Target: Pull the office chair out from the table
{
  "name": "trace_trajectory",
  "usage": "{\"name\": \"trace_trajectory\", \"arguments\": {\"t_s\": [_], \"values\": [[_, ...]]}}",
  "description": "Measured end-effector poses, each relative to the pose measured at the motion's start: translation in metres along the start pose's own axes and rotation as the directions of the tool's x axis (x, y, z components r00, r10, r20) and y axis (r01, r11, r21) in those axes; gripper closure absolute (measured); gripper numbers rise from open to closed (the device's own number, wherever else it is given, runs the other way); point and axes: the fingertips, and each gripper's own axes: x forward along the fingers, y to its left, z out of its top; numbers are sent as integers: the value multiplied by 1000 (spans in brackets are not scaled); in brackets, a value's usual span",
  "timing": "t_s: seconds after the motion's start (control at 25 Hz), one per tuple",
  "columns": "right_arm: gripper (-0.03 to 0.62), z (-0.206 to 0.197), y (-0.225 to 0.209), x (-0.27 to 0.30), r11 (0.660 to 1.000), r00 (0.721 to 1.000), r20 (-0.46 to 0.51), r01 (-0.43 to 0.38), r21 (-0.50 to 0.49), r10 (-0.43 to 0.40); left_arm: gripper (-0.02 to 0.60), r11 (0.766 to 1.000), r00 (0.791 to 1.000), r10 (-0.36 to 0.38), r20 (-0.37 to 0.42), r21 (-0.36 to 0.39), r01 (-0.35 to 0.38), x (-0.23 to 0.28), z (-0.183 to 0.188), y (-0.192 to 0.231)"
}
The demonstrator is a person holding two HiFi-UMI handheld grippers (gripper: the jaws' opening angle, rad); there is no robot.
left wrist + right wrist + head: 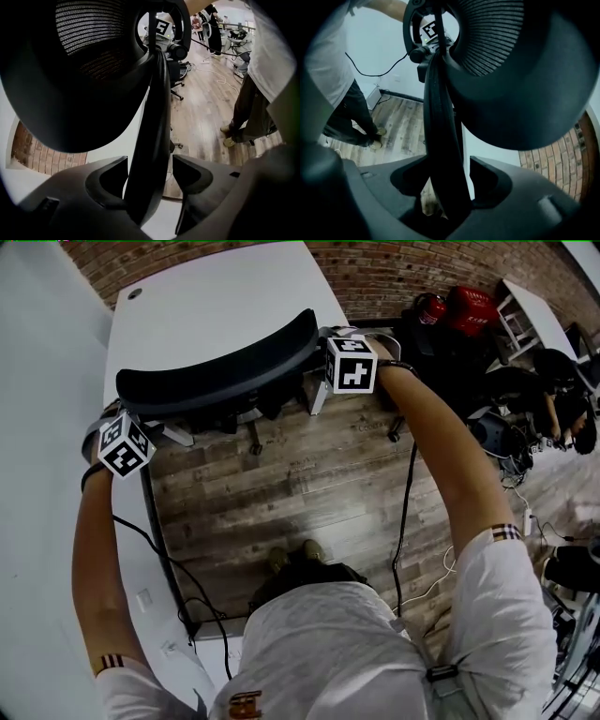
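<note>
At the white worktop [216, 296], where the black mesh-backed office chair [220, 371] sits tucked in, the left tool [150, 161] and right tool [449, 161] straddle its back's edges with jaws wide apart (nothing clamped), so pulling now risks them slipping off.

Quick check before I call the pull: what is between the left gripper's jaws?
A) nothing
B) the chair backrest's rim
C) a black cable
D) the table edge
B: in the left gripper view the chair backrest's rim runs down between the open jaws of the left gripper, with a gap on each side.
</note>
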Motion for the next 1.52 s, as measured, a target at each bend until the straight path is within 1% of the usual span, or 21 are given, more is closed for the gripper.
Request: {"name": "trace_trajectory", "arguments": {"t_s": [0.16,0.24,0.32,0.4,0.68,0.92,1.28,1.52], "values": [[365,3,5,10,997,999,-16,-34,-67,33,312,1000,1000,-3,3,16,3,7,3,-1],[415,4,2,9,996,1000,-9,-27,-82,26,343,1000,1000,10,5,26,-10,7,3,2],[461,7,1,6,995,1000,-4,-16,-102,16,410,998,1000,27,-3,50,-27,7,2,5],[474,7,2,6,993,1000,-4,-9,-118,8,486,996,999,44,-12,75,-43,7,0,7],[490,4,8,11,992,1000,-11,5,-129,-6,505,994,999,33,-26,104,-30,5,0,0],[494,13,25,5,991,1000,-9,13,-132,-14,506,991,999,37,-39,126,-32,-5,-6,-7],[493,10,46,-5,992,1000,-19,17,-123,-20,509,994,999,29,-31,105,-26,-13,-4,-37],[496,19,52,-3,992,999,-26,20,-121,-24,511,992,999,23,-37,124,-19,-18,-12,-38]]}}
